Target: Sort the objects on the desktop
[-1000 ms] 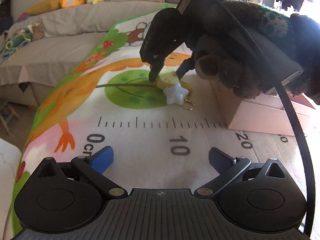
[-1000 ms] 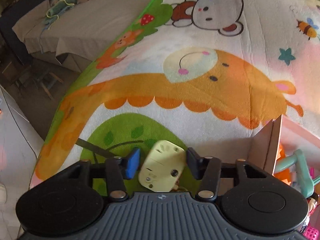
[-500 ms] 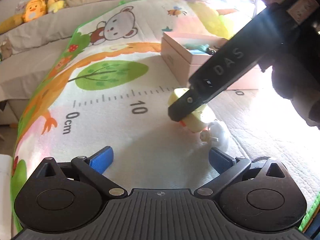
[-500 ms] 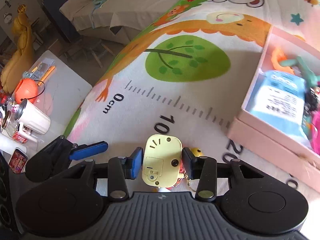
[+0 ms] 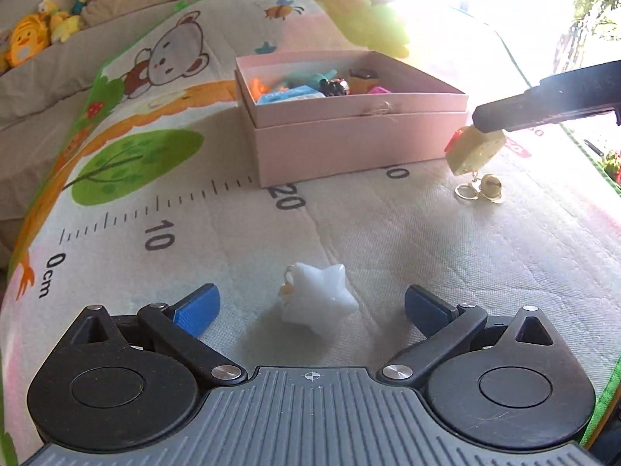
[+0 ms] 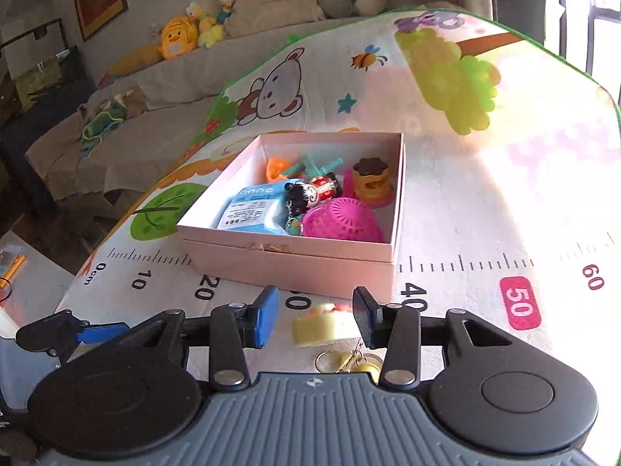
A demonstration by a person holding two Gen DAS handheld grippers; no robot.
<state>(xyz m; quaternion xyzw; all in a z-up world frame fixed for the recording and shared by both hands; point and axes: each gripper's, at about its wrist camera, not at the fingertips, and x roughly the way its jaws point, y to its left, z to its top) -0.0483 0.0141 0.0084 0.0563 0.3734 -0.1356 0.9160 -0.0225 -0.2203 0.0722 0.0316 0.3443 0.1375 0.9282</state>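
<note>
A white star charm (image 5: pixel 316 297) lies on the play mat between the open fingers of my left gripper (image 5: pixel 310 305), untouched. My right gripper (image 6: pixel 316 320) has its jaws spread wider than a pale yellow keychain toy (image 6: pixel 320 328); the toy sits between them, near the right pad, with its gold ring and bell (image 6: pixel 347 361) below. In the left wrist view the toy (image 5: pixel 475 151) hangs at the tip of the right gripper's finger (image 5: pixel 543 106), just right of the pink box (image 5: pixel 349 136). The pink box (image 6: pixel 295 264) holds several small toys.
The play mat (image 6: pixel 504 202) carries a printed ruler along the box's near side. A grey sofa (image 6: pixel 136 128) with plush toys lies beyond the mat. A white side table (image 6: pixel 23 291) stands at the left. The mat's green edge (image 5: pixel 605 380) runs at the right.
My right gripper carried the yellow toy rightward to the box's near right side and its jaws have widened. The white star separated and now lies in front of my left gripper.
</note>
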